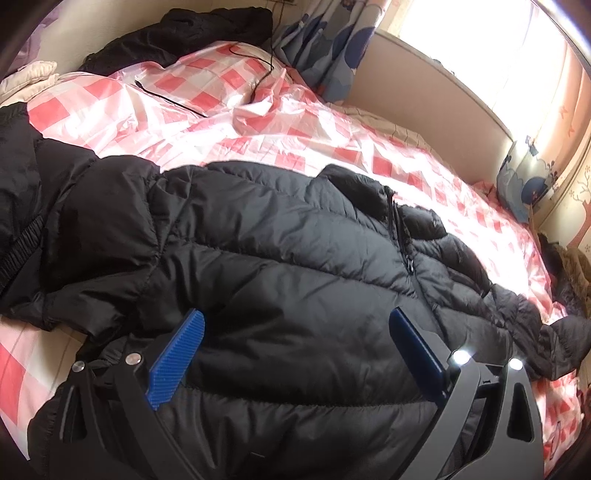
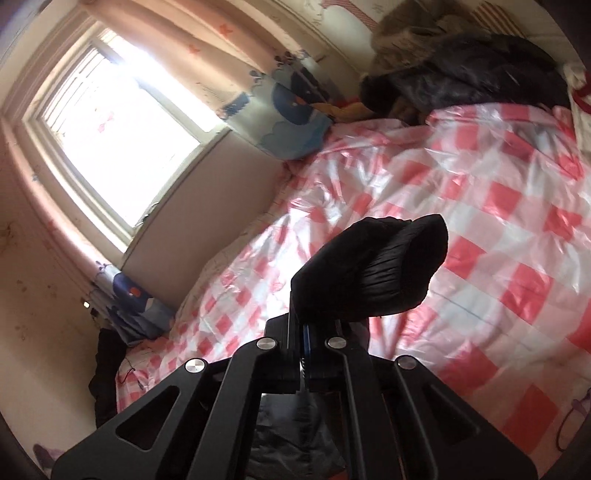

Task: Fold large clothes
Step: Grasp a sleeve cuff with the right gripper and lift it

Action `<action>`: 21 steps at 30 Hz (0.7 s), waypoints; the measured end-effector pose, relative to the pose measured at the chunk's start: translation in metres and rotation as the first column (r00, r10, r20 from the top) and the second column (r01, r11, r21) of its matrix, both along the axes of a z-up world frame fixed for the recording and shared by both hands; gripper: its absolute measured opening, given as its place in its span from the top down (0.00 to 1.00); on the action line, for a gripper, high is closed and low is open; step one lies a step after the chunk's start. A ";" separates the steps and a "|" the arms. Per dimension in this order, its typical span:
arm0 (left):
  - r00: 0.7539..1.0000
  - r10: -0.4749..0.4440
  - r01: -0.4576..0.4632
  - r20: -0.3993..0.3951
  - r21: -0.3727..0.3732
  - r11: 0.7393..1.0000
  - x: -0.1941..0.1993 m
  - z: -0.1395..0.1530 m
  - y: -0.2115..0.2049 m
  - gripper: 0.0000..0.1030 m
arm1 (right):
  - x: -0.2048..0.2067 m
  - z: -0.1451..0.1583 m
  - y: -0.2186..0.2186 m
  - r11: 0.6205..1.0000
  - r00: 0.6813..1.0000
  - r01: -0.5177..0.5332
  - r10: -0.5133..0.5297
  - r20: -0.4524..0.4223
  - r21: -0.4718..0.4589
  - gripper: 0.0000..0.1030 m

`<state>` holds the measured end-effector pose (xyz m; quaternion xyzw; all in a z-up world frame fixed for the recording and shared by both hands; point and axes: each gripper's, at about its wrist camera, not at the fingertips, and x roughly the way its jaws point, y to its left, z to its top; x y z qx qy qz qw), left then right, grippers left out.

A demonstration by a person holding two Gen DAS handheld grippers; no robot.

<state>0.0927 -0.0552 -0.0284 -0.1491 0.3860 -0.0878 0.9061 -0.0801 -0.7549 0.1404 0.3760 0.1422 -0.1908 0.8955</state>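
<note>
A black puffer jacket [image 1: 280,258] lies spread across a bed covered by a pink and white checked sheet [image 1: 207,122]. In the left wrist view my left gripper [image 1: 295,326] hovers just over the jacket's lower body, its blue fingers [image 1: 177,362] wide apart with nothing pinched between them. In the right wrist view my right gripper [image 2: 304,332] is shut on a black ribbed cuff [image 2: 373,269] of the jacket, lifted above the checked sheet [image 2: 461,206]. The rest of that sleeve hangs below the gripper, mostly hidden.
Another dark garment [image 1: 184,33] is heaped at the bed's far end, with a thin black cable [image 1: 173,101] on the sheet. A bright window [image 2: 114,129] and blue patterned curtains [image 2: 291,114] flank the bed. A fur-trimmed dark coat [image 2: 461,70] lies at the other end.
</note>
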 end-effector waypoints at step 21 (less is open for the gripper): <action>0.969 0.177 -0.188 0.173 0.051 0.981 -0.014 0.066 0.075 0.07 | 0.216 0.133 0.356 0.763 0.801 -0.559 0.598 0.027 -0.323 0.98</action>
